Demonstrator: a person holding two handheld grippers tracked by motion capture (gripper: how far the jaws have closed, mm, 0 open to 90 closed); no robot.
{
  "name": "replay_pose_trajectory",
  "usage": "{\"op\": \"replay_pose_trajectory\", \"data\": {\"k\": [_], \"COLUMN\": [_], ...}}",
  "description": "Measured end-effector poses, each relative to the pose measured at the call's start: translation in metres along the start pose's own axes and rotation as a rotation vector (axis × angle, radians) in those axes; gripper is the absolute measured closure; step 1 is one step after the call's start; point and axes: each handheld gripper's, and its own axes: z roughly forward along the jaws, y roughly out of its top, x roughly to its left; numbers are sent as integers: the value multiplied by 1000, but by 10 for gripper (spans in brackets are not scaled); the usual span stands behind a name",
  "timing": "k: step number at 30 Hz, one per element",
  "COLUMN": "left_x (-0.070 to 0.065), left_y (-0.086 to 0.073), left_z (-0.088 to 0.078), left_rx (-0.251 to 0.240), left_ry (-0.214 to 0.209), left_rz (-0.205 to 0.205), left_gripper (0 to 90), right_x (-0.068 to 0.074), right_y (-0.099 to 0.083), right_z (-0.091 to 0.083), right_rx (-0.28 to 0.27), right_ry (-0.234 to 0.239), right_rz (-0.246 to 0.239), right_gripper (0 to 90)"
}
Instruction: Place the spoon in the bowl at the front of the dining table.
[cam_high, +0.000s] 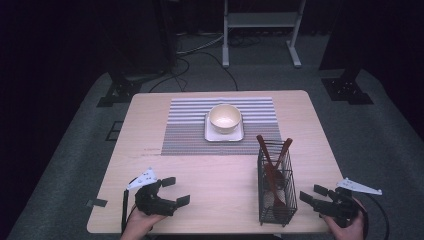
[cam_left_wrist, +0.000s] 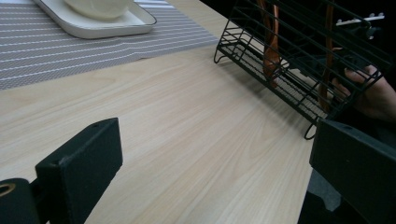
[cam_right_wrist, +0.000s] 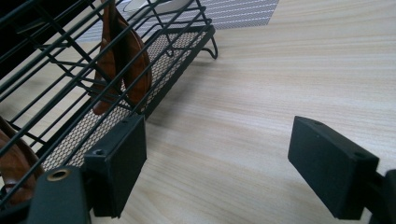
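Left gripper (cam_high: 172, 191): you are holding it at the lower left of the high view, low over the table's near edge; its jaws are standing wide apart and are gripping nothing.
Left gripper view: bare wood is lying between your two black jaws; the wire basket (cam_left_wrist: 299, 60) is sitting at the upper right of that frame, well apart from them.
Right gripper (cam_high: 314, 194): you are holding it at the lower right of the high view, jaws pointing toward the basket; they are spread wide and are holding nothing.
Right gripper view: the left-hand jaw is sitting just beside the basket's mesh floor at the frame's left; whether it is touching the wire cannot be told.
Wire basket (cam_high: 275, 187): it is standing upright on the table (cam_high: 220, 175), right of centre in the high view, between your two grippers and nearer the right one.
Wooden utensils (cam_high: 272, 160): they are leaning inside the basket, handles rising above its rim.
Bowl (cam_high: 224, 118): it is resting on a white tray (cam_high: 209, 132) on the striped mat (cam_high: 185, 130), upper centre, well apart from both grippers.
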Motion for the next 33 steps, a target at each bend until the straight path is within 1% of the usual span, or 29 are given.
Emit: {"op": "replay_pose_trajectory", "data": {"k": [4, 8, 9, 10, 11, 14, 16, 17, 18, 19, 21, 22, 23, 24, 27, 30, 31, 33], "left_x": [-1, -1, -2, -3, -5, -12, -18, -18, -23, -26, -31, -36, -36, -39, -44, -50, -50, -54], "left_y": [3, 6, 8, 11, 14, 22, 29, 29, 34, 37, 43, 49, 49, 52, 59, 63, 63, 67], "left_z": [3, 5, 5, 6, 7, 12, 16, 16, 20, 22, 27, 32, 32, 35, 41, 49, 49, 56], "left_rx": [0, 1, -5, -12, -15, -23, -25, -25, -29, -28, -25, -18, -18, -17, -16, -3, -3, 9], "left_ry": [-13, -25, -31, -51, -58, -80, -92, -92, -108, -122, -137, -144, -144, -152, -164, -175, -175, -191], "left_rz": [-5, -11, -15, -22, -21, -6, 16, 16, 27, 30, 47, 67, 67, 78, 92, 106, 106, 112], "left_gripper": [17, 18, 18, 34, 34, 34, 34, 34, 34, 34, 35, 37, 38, 41, 45, 46, 46, 51], "right_x": [-3, -2, -2, -2, -1, -1, 0, 0, 1, 1, 1, 2, 2, 2, 2, 2, 2, 2], "right_y": [-1, -1, -1, -1, 0, 0, 1, 1, 1, 1, 1, 1, 1, 1, 1, 1, 1, 1], "right_z": [0, 0, 0, 1, 1, 1, 1, 1, 1, 1, 1, 1, 1, 1, 2, 2, 2, 2], "right_rx": [-3, -4, -4, 1, 2, 1, 1, 1, 2, 4, 2, 2, 2, 1, 6, 7, 7, 5], "right_ry": [11, 15, 15, 10, 10, 9, 6, 6, 5, 6, 5, 5, 5, 7, 8, 10, 10, 9], "right_rz": [19, 21, 21, 18, 19, 14, 10, 10, 8, 6, 5, 5, 5, 3, 0, 4, 4, 0], "right_gripper": [183, 183, 183, 183, 184, 184, 183, 183, 183, 183, 183, 183, 183, 183, 183, 184, 184, 183]}}
